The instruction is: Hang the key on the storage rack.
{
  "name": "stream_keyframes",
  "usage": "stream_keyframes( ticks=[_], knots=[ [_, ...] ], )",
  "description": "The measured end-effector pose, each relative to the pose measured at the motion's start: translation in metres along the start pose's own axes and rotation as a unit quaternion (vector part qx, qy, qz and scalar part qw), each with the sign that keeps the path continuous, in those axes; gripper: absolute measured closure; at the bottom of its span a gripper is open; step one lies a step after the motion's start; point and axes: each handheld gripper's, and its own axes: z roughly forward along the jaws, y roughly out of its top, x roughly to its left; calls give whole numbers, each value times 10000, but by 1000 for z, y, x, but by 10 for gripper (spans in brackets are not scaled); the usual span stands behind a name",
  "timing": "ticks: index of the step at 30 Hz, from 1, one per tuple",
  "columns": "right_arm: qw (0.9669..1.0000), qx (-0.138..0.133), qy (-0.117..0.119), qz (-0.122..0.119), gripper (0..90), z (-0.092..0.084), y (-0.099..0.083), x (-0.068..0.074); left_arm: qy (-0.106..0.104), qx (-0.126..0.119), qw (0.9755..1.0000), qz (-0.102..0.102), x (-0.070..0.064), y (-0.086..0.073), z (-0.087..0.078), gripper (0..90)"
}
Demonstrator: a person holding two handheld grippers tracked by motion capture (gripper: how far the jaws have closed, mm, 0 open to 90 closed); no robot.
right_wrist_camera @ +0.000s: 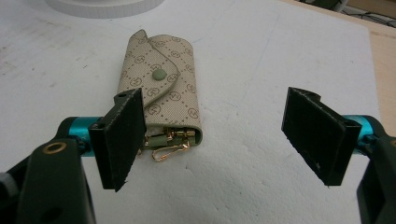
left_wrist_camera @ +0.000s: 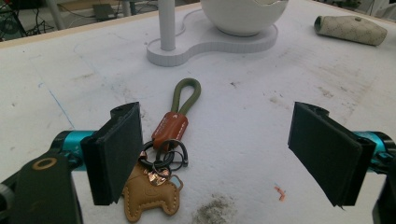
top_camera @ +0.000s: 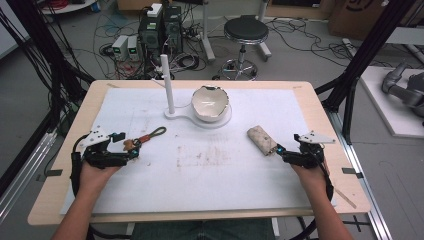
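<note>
A keychain [left_wrist_camera: 163, 154] lies on the white mat: a green cord loop, a brown leather tab, metal rings and a tan leather charm [top_camera: 145, 138]. My left gripper [left_wrist_camera: 229, 154] [top_camera: 131, 151] is open just before it, the charm beside its left pad [left_wrist_camera: 116, 149]. A beige patterned key pouch [right_wrist_camera: 161, 86] [top_camera: 261, 139] with a green snap and a gold clasp lies at the right. My right gripper [right_wrist_camera: 222, 137] [top_camera: 276, 150] stands open at the pouch's near end, its left pad [right_wrist_camera: 122, 135] in front of the clasp.
A white bowl [top_camera: 210, 103] with a chipped rim sits on a white stand [top_camera: 175, 114] with an upright post [top_camera: 167, 82] at the back middle of the mat. The wooden table edge [top_camera: 320, 105] frames the mat. A stool, computers and cables stand beyond.
</note>
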Motion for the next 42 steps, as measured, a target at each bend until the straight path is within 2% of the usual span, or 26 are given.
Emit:
stream_keyframes(
  ticks=[14,18,32,38,42],
  knots=[
    [10000,42,32,8,222,-1,-2,-1,-17,-11,10000,14,-1,1,2,180],
    [10000,18,61,-59,221,1,-1,0,-12,-7,10000,-5,0,1,1,180],
    [10000,-4,54,20,221,1,-2,-3,65,26,10000,15,4,6,2,180],
    [10000,25,21,14,222,-5,-6,-5,49,149,9999,57,5,9,13,180],
    [10000,8,-29,15,221,-10,-7,-5,4,282,9995,103,7,13,27,180]
  ],
)
